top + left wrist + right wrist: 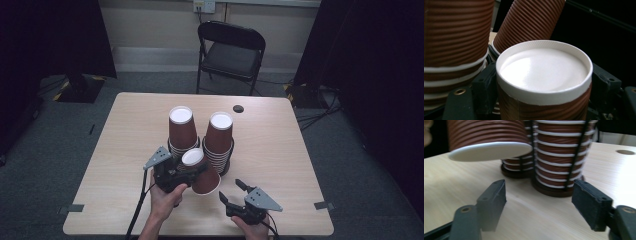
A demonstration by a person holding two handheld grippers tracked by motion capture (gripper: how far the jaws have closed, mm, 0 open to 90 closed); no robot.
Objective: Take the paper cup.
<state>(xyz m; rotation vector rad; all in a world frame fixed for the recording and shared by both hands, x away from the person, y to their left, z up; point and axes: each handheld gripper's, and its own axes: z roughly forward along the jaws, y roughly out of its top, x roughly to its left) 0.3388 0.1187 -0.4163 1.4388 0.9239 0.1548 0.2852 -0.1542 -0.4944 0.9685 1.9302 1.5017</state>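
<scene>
Brown ribbed cup (200, 172), upside down and lifted clear of the counter (280, 150), is clamped in the left gripper (187, 172), near two cup stacks (220, 142). The right gripper (231, 191) waits open and empty, seemingly ready to help.

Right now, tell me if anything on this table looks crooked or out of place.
One thing: the cup in the left gripper is upside down, tilted and lifted off the table, its rim clear of the wood in the right gripper view. The two stacks behind stand upside down in their holders. No spills or damage show.
</scene>
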